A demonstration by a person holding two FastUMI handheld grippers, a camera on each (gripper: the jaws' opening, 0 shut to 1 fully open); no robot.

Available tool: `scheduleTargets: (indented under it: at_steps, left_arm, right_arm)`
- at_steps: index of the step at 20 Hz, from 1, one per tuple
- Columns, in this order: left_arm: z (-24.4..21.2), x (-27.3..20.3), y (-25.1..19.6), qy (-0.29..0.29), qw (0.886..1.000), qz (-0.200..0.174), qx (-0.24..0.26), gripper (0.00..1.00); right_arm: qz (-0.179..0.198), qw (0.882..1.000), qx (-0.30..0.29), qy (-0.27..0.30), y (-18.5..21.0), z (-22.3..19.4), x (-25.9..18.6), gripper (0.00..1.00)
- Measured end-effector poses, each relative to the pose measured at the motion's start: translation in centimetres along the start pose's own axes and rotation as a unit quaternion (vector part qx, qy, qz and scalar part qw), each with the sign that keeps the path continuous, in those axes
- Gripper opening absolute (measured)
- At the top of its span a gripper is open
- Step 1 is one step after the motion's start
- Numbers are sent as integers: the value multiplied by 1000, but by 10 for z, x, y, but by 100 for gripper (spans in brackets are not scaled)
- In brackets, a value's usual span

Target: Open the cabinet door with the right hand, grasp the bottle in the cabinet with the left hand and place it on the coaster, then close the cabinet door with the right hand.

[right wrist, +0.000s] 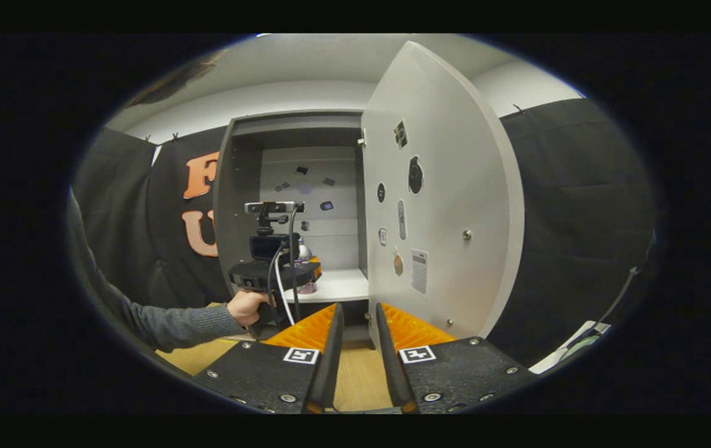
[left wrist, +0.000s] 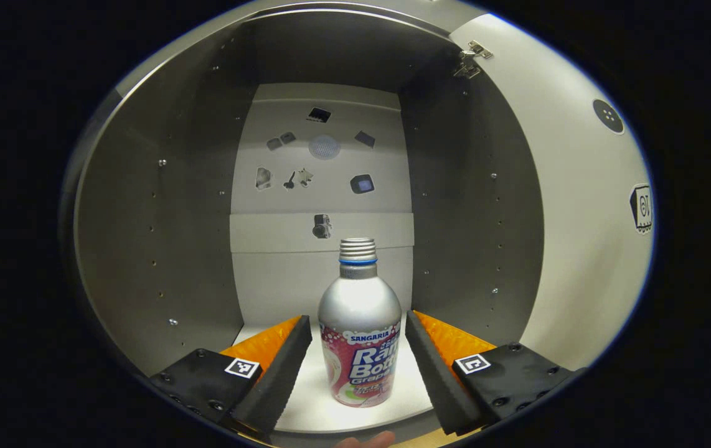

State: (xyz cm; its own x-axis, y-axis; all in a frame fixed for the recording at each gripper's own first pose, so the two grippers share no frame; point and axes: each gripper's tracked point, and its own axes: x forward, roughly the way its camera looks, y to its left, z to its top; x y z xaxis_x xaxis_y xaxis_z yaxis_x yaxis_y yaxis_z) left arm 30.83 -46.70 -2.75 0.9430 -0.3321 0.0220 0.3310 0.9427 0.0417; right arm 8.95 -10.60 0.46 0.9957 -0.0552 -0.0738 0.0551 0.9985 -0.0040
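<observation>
The bottle [left wrist: 360,336] is standing upright on the white shelf [left wrist: 306,404] inside the cabinet [left wrist: 162,236], sitting right between the left tool's [left wrist: 358,336] fingers. Those fingers are spread apart with a gap on each side, so nothing's clamped yet. Cabinet door [left wrist: 579,205] is swung wide open on the right. From the right gripper view, a hand [right wrist: 246,306] in a grey sleeve [right wrist: 162,320] holds the left tool up at the shelf, while the right tool [right wrist: 358,317] sits back over the wooden worktop [right wrist: 362,379], fingers parted only by a narrow gap, gripping nothing.
</observation>
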Motion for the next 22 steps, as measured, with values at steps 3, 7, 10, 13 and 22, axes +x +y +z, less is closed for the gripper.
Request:
scheduleTargets:
  at_steps: [3, 7, 10, 13, 22]
  left_arm:
    - [-10, 11, 1, 11, 1000, 4, 3, 98]
    - [-6, 3, 7, 7, 1000, 10, -3, 85]
    - [3, -13, 13, -4, 1000, 7, -11, 85]
    - [15, -41, 22, -19, 1000, 9, -8, 85]
    - [4, -151, 63, -20, 999, 44, 9, 85]
  right_arm:
    - [-5, 1000, 0, 6, 2, -2, 7, 29]
    - [-14, 1000, 9, 8, -1, -5, 10, 33]
    - [-14, 1000, 0, 5, 1, -5, 2, 29]
    - [0, 1000, -7, 3, 8, -2, -4, 33]
    - [50, 999, -5, -9, 27, -6, -38, 33]
